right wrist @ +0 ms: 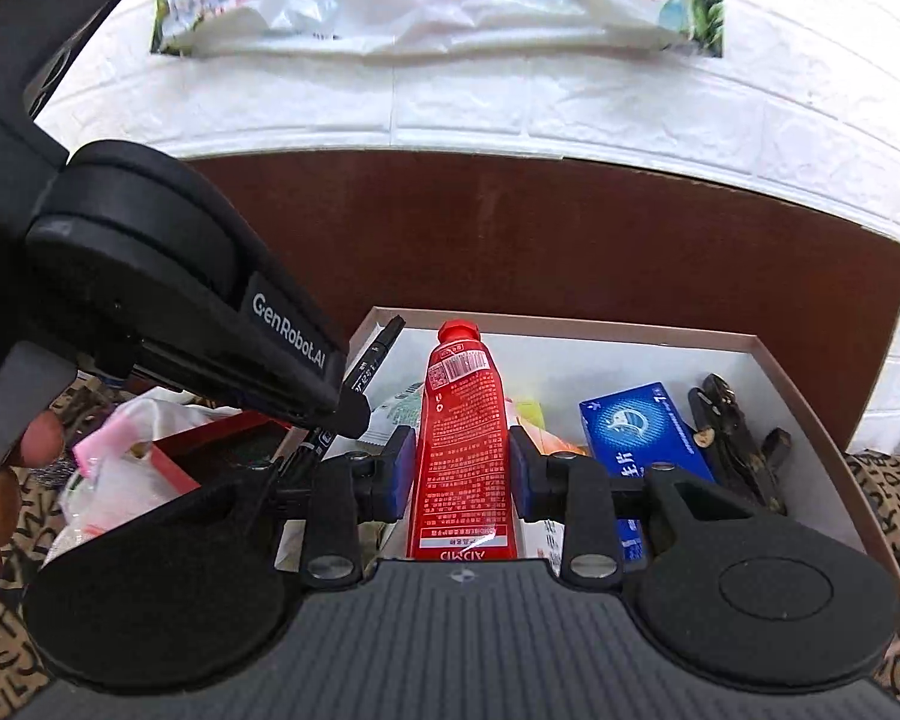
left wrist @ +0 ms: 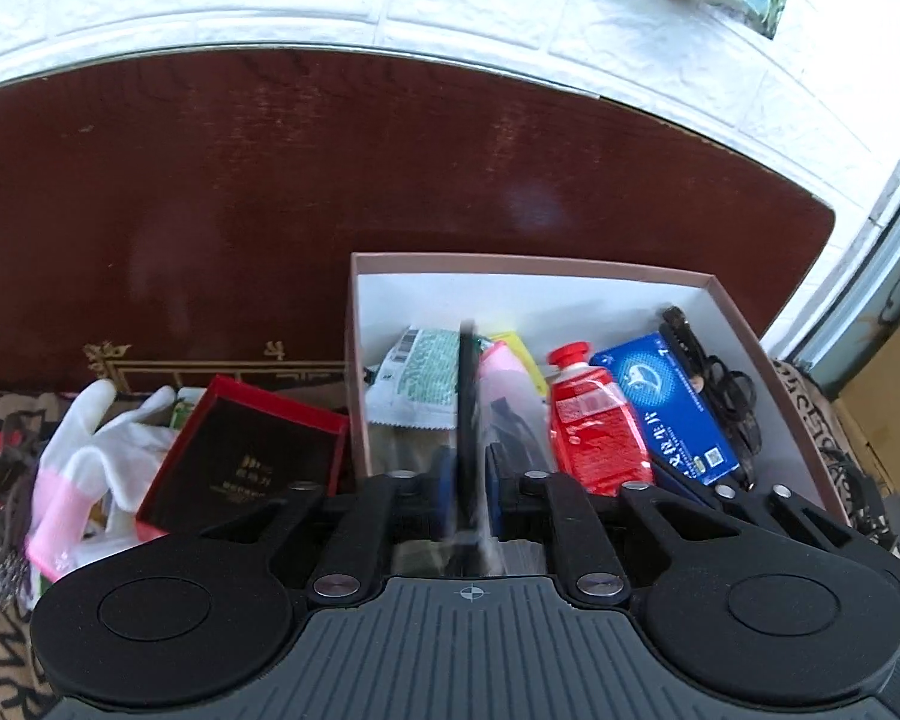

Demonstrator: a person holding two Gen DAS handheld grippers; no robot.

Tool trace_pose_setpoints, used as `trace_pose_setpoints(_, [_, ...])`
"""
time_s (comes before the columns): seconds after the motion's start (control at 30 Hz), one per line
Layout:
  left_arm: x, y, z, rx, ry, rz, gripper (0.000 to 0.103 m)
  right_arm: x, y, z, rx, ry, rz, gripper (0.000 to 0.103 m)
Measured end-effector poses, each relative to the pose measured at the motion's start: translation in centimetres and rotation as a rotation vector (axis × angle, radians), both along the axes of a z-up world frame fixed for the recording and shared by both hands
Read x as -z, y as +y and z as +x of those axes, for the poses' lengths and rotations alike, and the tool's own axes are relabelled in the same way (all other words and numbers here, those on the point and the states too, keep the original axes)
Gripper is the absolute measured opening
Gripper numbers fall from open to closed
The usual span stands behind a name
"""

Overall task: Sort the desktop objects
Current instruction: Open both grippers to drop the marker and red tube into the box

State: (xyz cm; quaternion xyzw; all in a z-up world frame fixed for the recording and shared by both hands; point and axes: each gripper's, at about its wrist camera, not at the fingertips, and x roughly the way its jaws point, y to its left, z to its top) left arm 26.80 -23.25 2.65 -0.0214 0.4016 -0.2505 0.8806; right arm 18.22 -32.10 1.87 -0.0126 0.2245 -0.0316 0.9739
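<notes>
Filling the box (right wrist: 810,420) leaves bare tabletop (left wrist: 270,210) beyond its rim.

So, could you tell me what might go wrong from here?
The marker sits loosely between the left gripper's jaws near the box's left wall, so it could fall outside. The right gripper holds the tube over a crowded box; it may land on the blue carton. The grippers are close and could collide.
</notes>
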Motion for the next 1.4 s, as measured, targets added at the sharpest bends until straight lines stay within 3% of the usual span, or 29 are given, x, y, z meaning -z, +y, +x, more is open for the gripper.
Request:
trace_pose_setpoints(0.03, [0.0,0.1,0.0,-0.003,-0.009,-0.01,0.052,0.1,0.1,0.2,0.0,-0.001,-0.009,0.037])
trace_pose_setpoints(0.07, [0.0,0.3,-0.1,-0.003,-0.024,-0.025,0.074,0.3,0.1,0.5,0.001,-0.005,-0.022,0.037])
trace_pose_setpoints(0.13, [-0.2,0.8,-0.5,-0.025,-0.062,-0.051,0.096,0.6,0.2,0.8,-0.004,-0.002,-0.044,0.038])
trace_pose_setpoints(0.2, [-0.4,1.3,-1.0,-0.038,-0.099,-0.076,0.099,0.8,0.2,0.7,-0.003,-0.002,-0.057,0.058])
trace_pose_setpoints(0.27, [-0.5,1.6,-1.2,-0.026,-0.094,-0.087,0.103,0.8,0.2,0.5,0.008,-0.014,-0.072,0.07])
trace_pose_setpoints(0.37, [-0.3,2.0,-1.8,-0.021,-0.084,-0.089,0.103,0.9,0.2,0.0,0.028,-0.023,-0.083,0.091])
trace_pose_setpoints(0.5, [0.1,2.4,-3.0,-0.023,-0.093,-0.073,0.103,0.8,0.1,-1.0,0.04,-0.028,-0.075,0.098])
trace_pose_setpoints(0.77, [0.0,3.5,-5.2,-0.031,-0.08,-0.072,0.103,0.0,1.1,-2.5,0.041,-0.035,-0.091,0.1])
trace_pose_setpoints(1.17, [-1.5,6.0,-12.6,-0.099,-0.226,0.02,0.103,-2.1,2.9,-8.0,0.004,-0.081,-0.057,0.101])
trace_pose_setpoints(1.4, [-1.0,8.3,-16.4,-0.131,-0.249,0.051,0.103,-1.6,5.2,-11.5,-0.034,-0.071,-0.025,0.102])
